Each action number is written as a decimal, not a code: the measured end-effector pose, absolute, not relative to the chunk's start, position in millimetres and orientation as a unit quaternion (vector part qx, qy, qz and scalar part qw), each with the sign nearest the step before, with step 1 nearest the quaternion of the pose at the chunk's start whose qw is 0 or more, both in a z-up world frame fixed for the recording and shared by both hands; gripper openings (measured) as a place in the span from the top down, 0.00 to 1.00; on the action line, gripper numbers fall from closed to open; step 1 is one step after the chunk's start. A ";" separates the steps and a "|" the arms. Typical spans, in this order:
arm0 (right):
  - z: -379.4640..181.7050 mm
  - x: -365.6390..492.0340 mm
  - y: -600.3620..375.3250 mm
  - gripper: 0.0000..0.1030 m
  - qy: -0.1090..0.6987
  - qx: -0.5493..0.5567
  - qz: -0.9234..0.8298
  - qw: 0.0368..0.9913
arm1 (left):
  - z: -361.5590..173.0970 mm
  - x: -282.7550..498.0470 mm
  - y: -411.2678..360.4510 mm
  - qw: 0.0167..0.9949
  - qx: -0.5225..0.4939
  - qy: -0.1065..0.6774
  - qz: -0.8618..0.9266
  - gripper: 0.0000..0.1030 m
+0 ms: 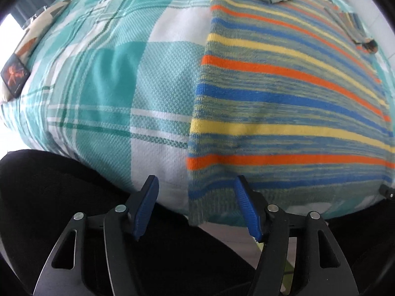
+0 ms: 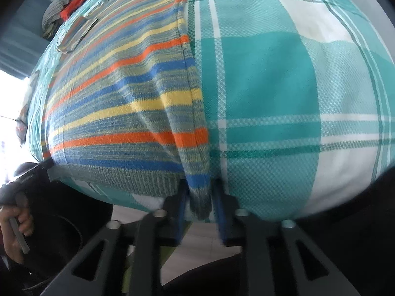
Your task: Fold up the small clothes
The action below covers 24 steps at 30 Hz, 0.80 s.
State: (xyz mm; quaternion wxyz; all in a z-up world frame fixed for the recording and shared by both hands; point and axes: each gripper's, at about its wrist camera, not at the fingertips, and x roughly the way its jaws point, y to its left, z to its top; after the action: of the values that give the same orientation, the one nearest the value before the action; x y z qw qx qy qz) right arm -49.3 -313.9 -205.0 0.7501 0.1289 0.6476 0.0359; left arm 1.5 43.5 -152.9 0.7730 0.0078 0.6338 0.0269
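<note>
A striped knit sweater (image 1: 284, 103) in orange, blue, yellow and grey-green lies flat on a teal and white plaid cloth (image 1: 111, 86). My left gripper (image 1: 196, 185) is open, its blue pads on either side of the sweater's near left hem corner, not closed on it. In the right wrist view, my right gripper (image 2: 200, 197) is shut on the sweater's near right hem corner (image 2: 200, 192), which bunches between the pads. The sweater (image 2: 118, 93) spreads to the left of it on the plaid cloth (image 2: 284, 86).
The cloth-covered surface ends just ahead of both grippers, with floor below. A dark card (image 1: 14, 74) lies at the left edge. A pile of clothes (image 2: 64, 9) sits far left. A hand holding the left gripper (image 2: 17, 219) shows at lower left.
</note>
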 end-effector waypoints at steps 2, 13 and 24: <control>-201.5 -54.3 -315.3 0.52 0.650 0.126 0.030 0.748 | -138.7 -7.5 44.9 0.783 0.011 0.621 0.028 0.26; -166.9 -77.0 -359.7 0.47 0.617 0.131 -0.035 0.775 | -87.3 -10.3 60.6 0.840 -0.024 0.539 0.052 0.18; -74.0 22.2 -330.7 0.39 0.483 -0.089 0.019 0.871 | -107.4 16.7 84.6 0.871 -0.043 0.478 0.107 0.13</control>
State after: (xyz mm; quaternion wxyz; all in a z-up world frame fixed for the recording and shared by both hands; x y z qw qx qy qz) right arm 22.2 -330.7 -74.0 0.8709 -0.0886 0.4830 0.0187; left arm 16.7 84.6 -107.4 0.8708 -0.0428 0.4779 0.1071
